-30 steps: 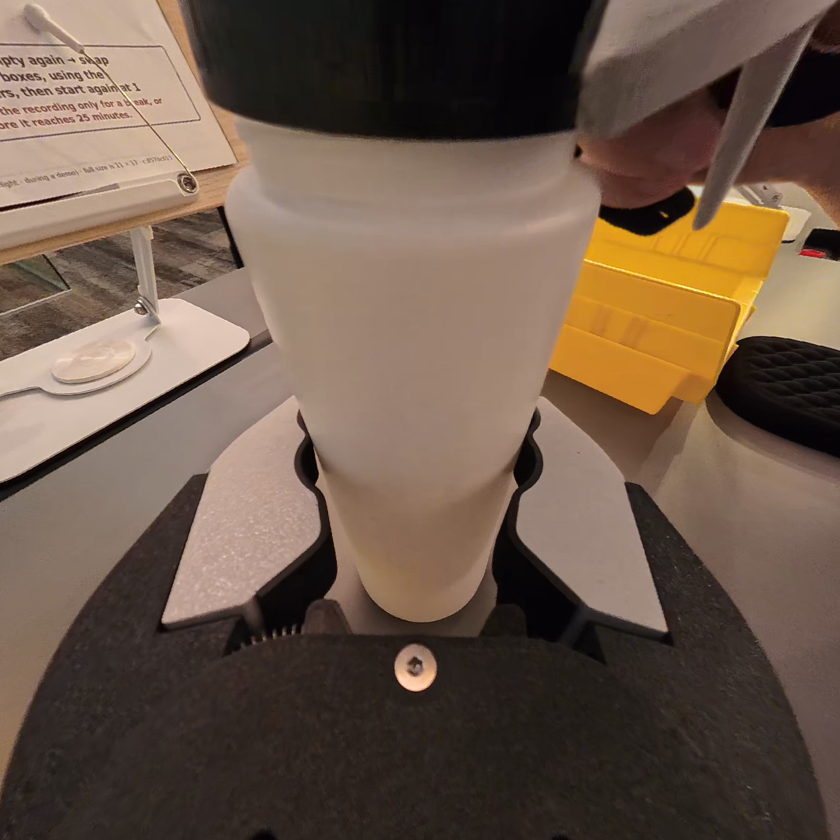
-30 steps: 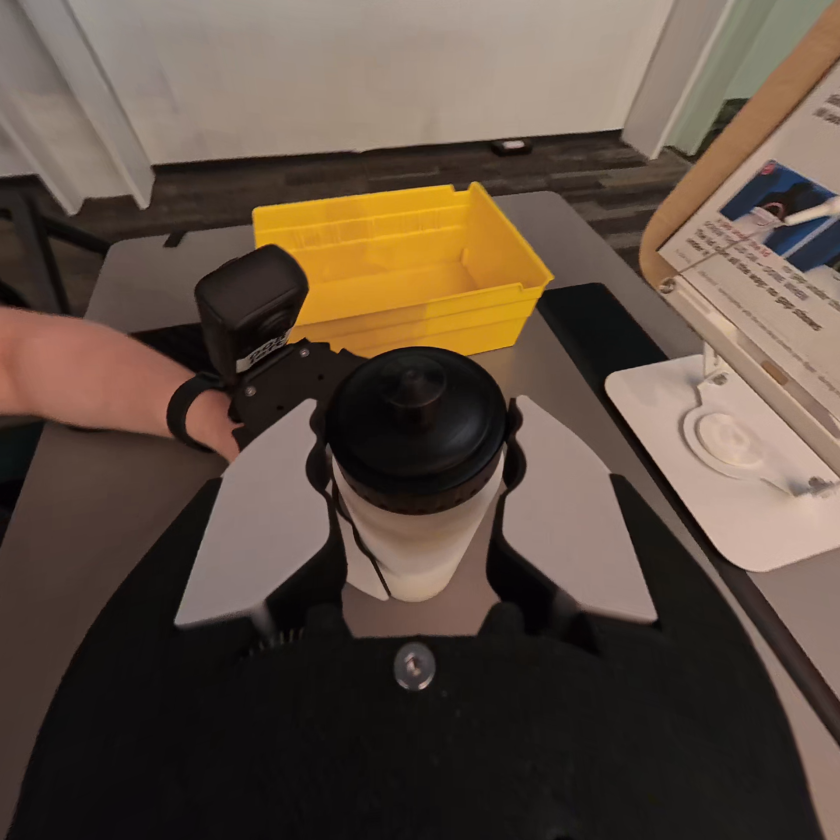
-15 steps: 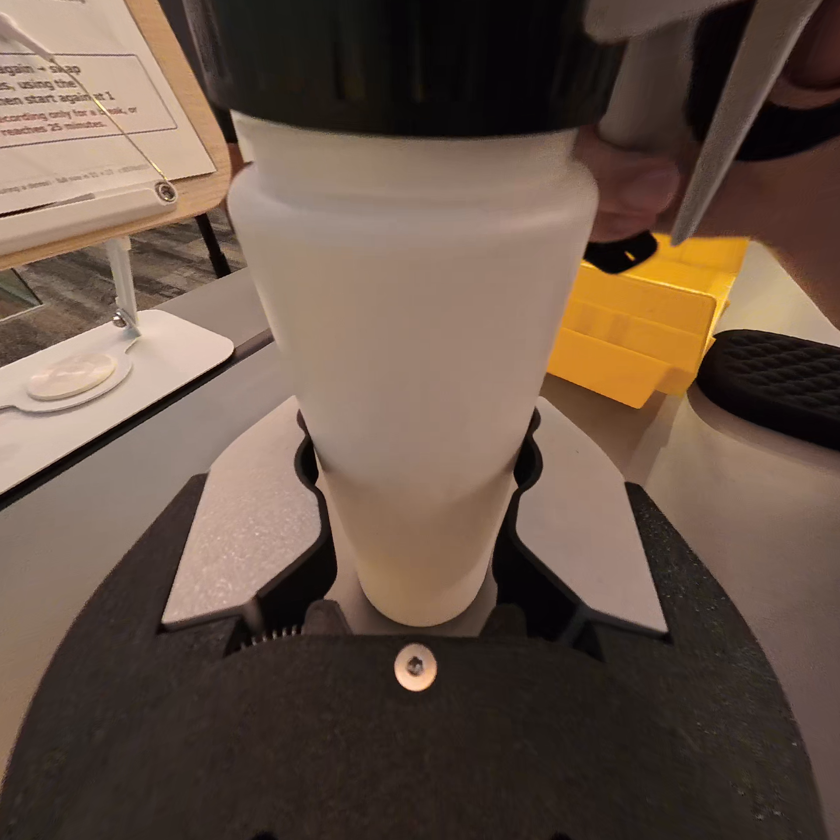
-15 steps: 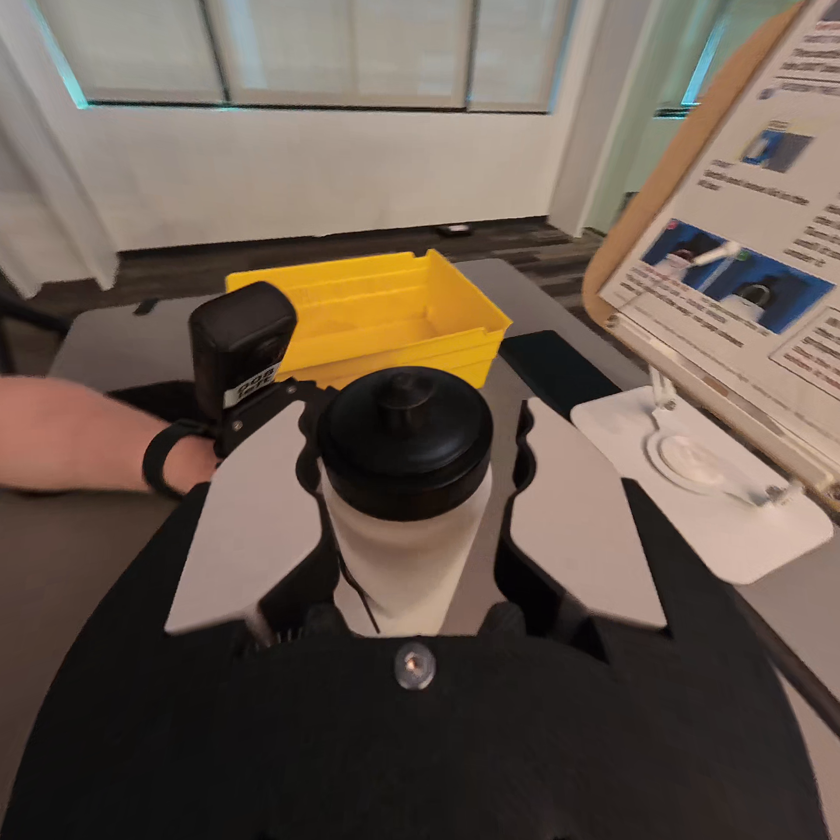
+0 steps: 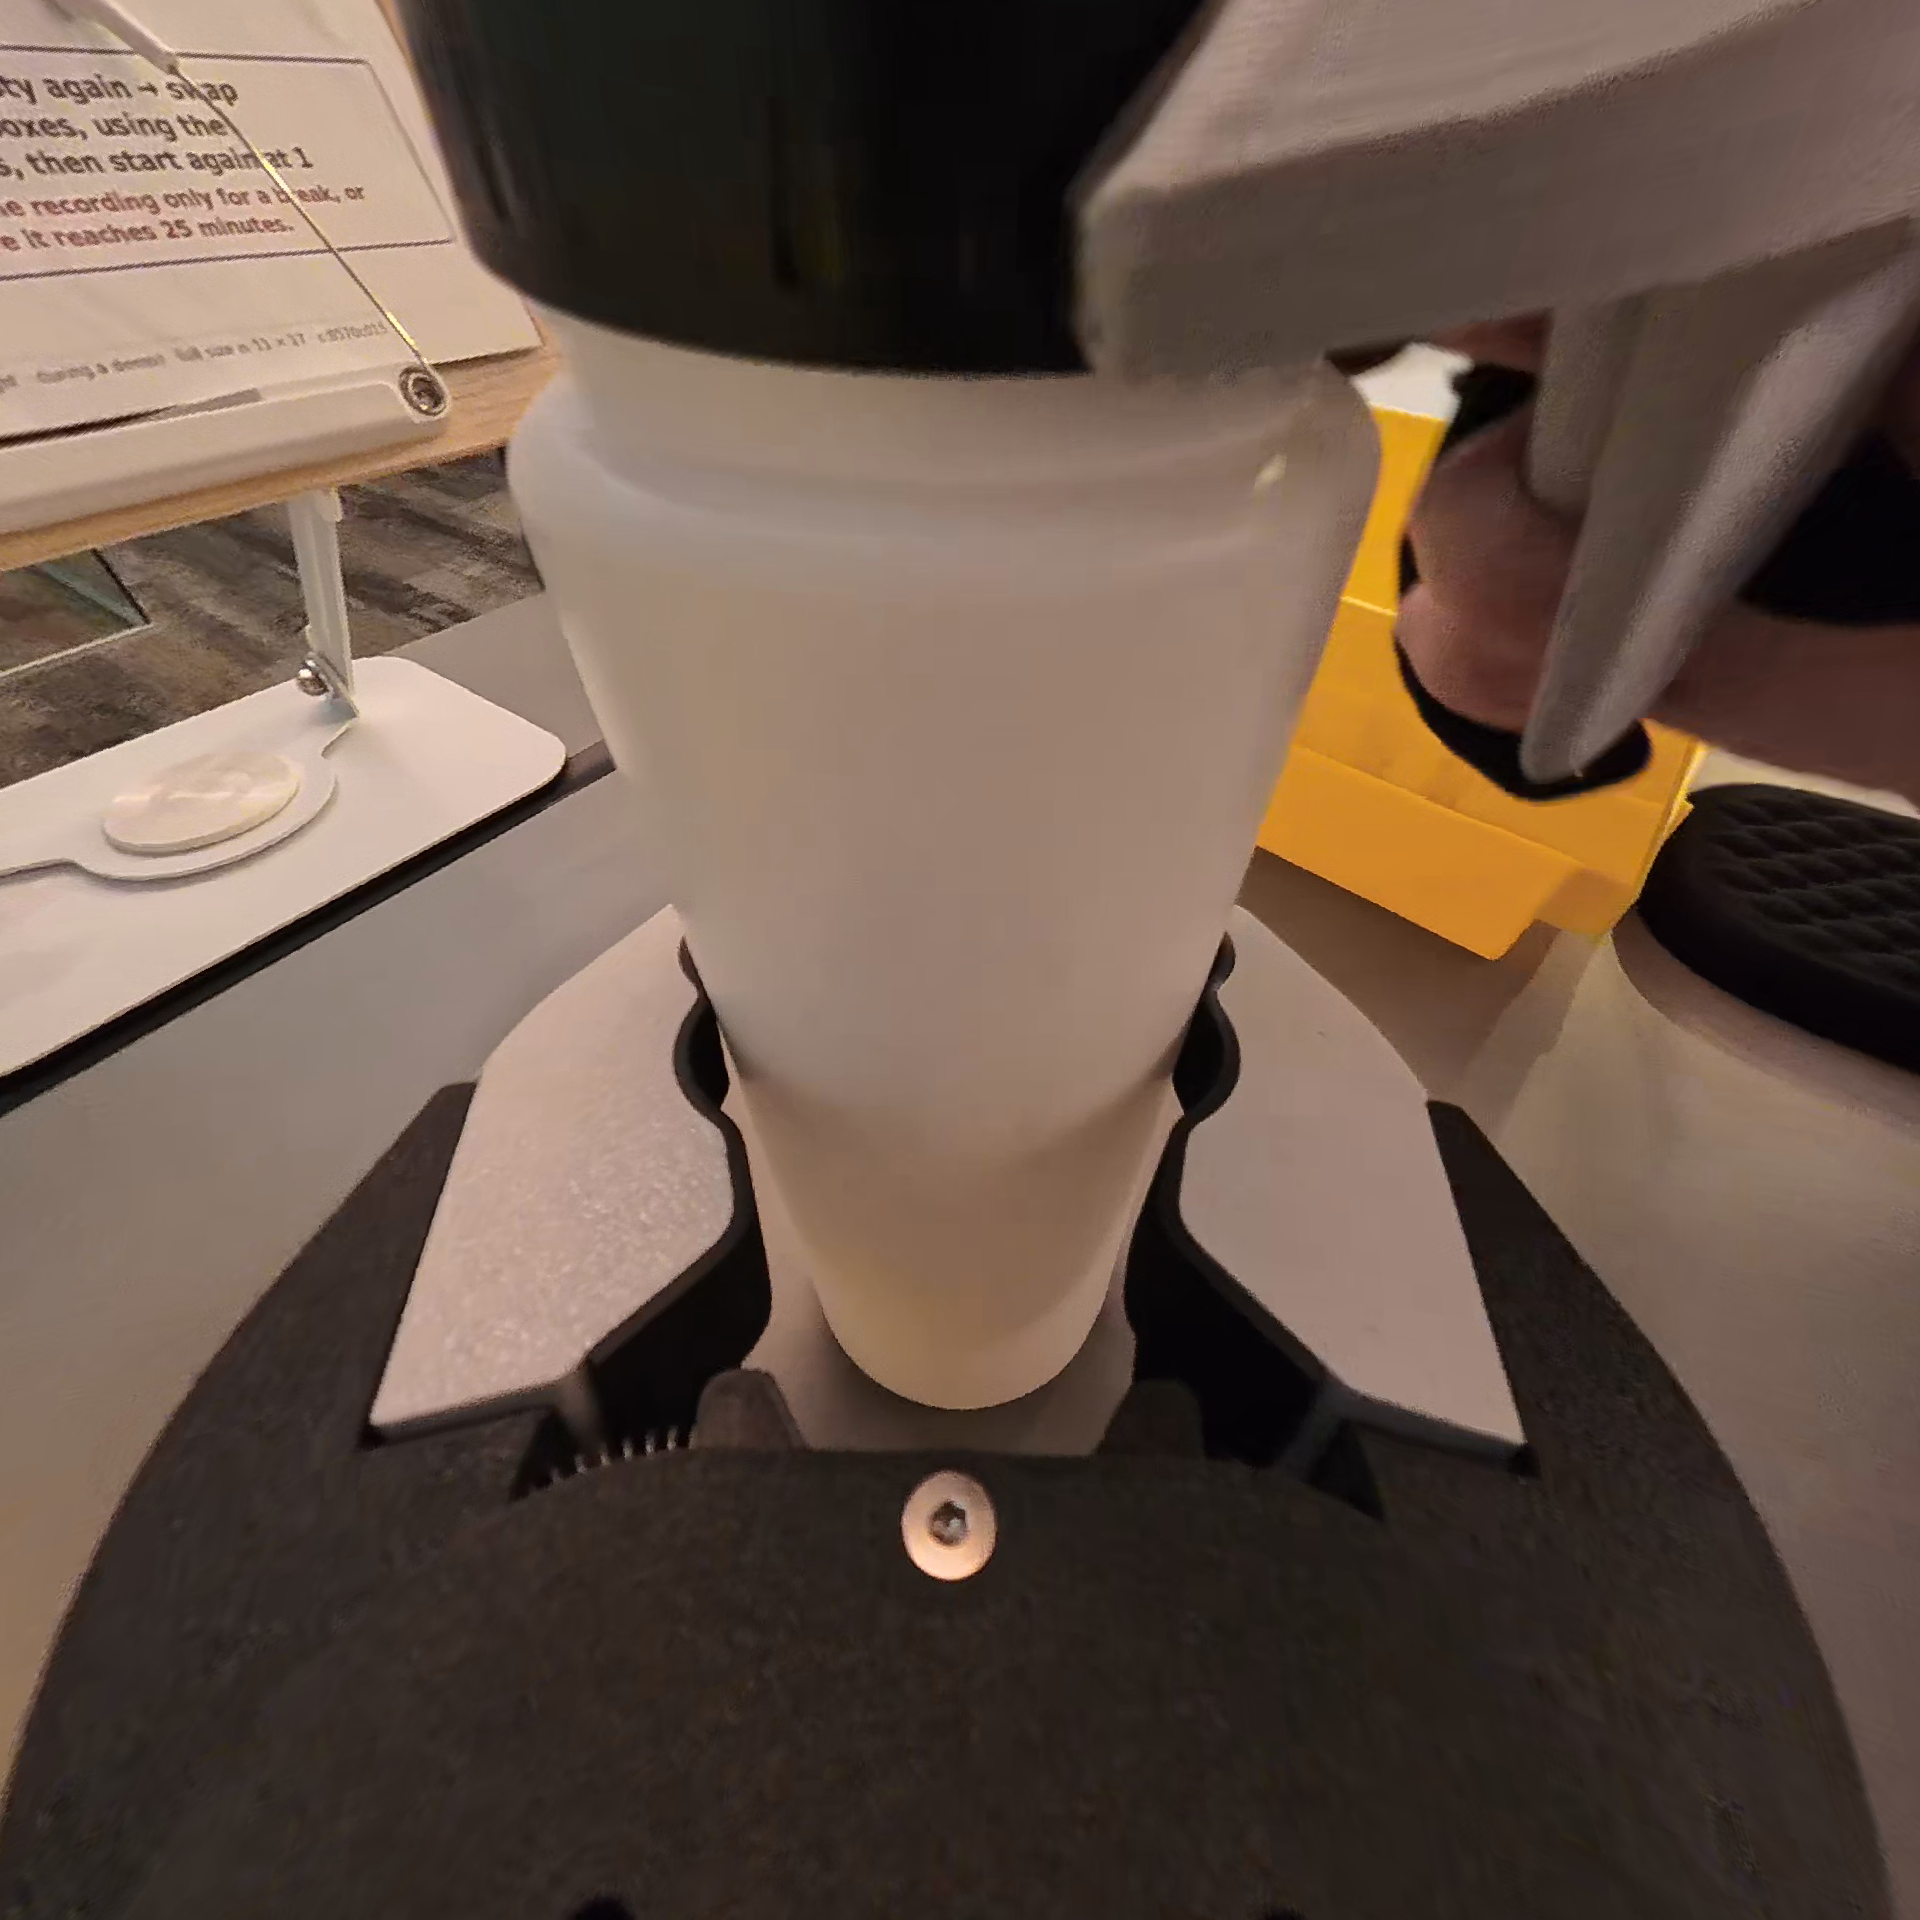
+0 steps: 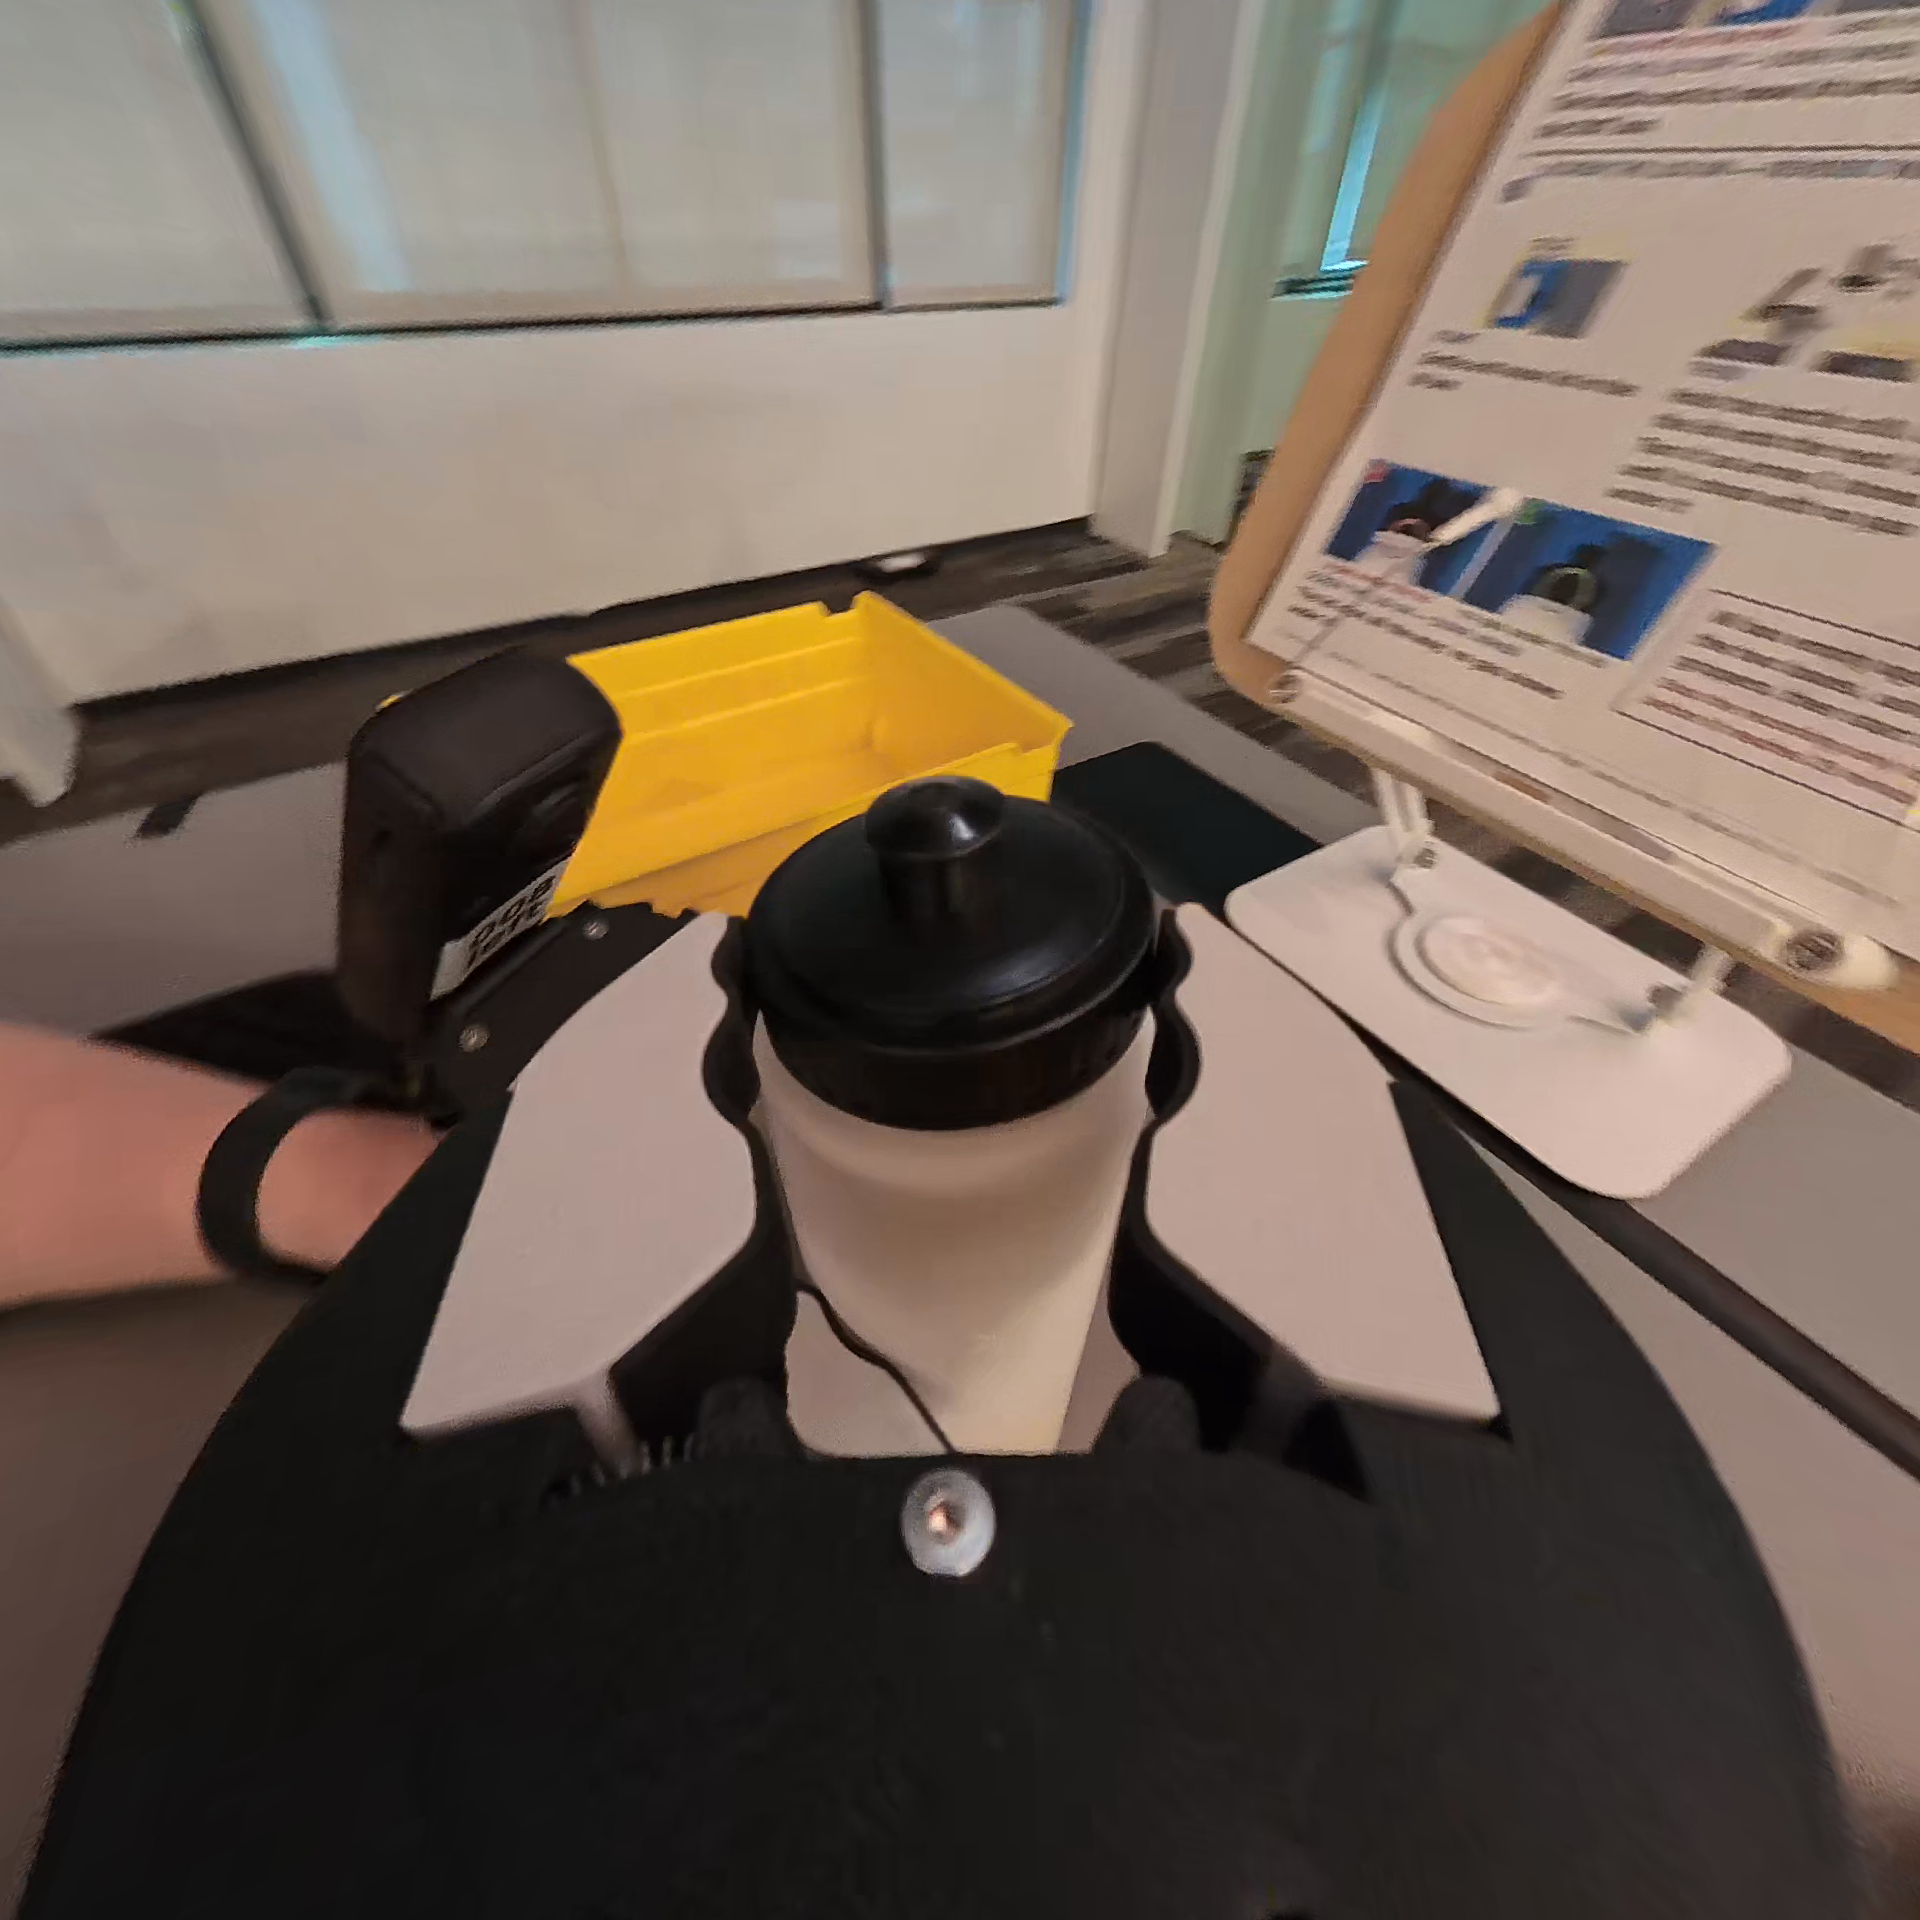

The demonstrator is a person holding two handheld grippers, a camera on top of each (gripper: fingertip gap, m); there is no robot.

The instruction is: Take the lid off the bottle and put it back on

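**Two grips on one bottle**

Left gripper (image 5: pixel 951 1049) pinches the white bottle (image 5: pixel 935 790) low on its body, lid top cropped out. Right wrist view shows the whole black lid (image 6: pixel 951 966), right gripper (image 6: pixel 951 1013) clamped on it, base hidden.

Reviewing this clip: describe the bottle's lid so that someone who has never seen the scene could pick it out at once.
Start at the grey table, with the yellow bin at the back. In front of the bin stands a white bottle, held low by the left gripper. The lid is the black domed cap on its top, between the fingers of the right gripper; its knob-shaped spout sets it apart.
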